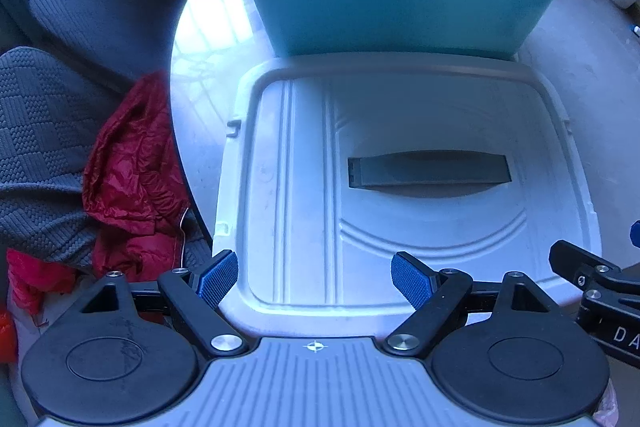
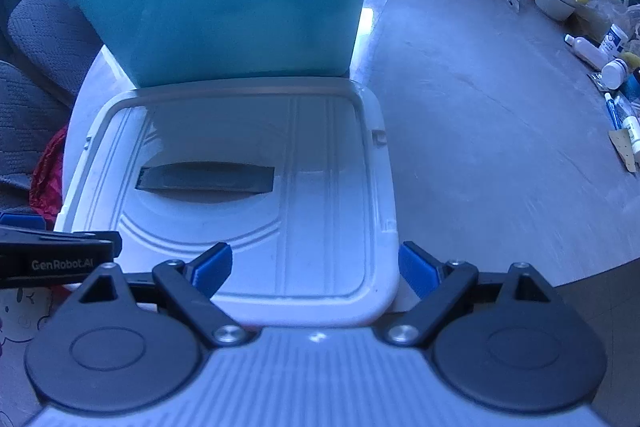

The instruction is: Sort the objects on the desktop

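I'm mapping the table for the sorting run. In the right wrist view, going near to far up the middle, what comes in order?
right gripper, jaws open → white lid → its dark handle → teal bin

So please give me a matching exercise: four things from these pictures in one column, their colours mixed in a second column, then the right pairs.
Things:
1. bin
2. lid
3. handle
4. jacket

Colours:
A. red
B. white
C. turquoise
D. dark grey

Pairs: 1-C, 2-B, 3-D, 4-A
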The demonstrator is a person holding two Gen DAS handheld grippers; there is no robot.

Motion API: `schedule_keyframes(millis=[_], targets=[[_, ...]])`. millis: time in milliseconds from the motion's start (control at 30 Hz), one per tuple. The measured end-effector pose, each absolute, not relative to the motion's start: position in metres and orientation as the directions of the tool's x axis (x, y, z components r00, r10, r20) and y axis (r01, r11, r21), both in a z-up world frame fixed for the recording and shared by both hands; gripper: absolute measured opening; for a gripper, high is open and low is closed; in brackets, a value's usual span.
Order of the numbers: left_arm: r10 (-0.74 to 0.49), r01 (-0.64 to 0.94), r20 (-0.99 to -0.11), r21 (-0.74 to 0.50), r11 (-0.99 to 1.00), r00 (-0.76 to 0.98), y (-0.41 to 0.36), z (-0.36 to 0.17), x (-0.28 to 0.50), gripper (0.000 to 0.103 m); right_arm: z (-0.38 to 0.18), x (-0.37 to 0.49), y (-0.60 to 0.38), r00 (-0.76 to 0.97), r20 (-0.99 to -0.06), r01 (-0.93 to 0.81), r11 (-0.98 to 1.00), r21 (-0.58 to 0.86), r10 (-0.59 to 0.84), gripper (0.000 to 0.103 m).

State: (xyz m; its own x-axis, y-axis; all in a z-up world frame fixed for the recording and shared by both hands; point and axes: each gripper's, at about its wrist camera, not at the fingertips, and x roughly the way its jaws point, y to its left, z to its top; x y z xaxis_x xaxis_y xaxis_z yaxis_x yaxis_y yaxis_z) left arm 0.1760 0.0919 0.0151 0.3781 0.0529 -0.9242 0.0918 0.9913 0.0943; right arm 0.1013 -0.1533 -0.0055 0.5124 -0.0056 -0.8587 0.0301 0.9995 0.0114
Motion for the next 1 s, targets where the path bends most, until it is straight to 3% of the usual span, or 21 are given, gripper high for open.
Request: schedule_keyframes(millis=[1000], targets=[[0.076,0.071,-0.954,0.100,0.992,0.290,0.101,-0.006,0.234,0.086,-0.036,0.165,-0.183,0.427,-0.904,0.067,0.998,0.019,-0.012,0.090]])
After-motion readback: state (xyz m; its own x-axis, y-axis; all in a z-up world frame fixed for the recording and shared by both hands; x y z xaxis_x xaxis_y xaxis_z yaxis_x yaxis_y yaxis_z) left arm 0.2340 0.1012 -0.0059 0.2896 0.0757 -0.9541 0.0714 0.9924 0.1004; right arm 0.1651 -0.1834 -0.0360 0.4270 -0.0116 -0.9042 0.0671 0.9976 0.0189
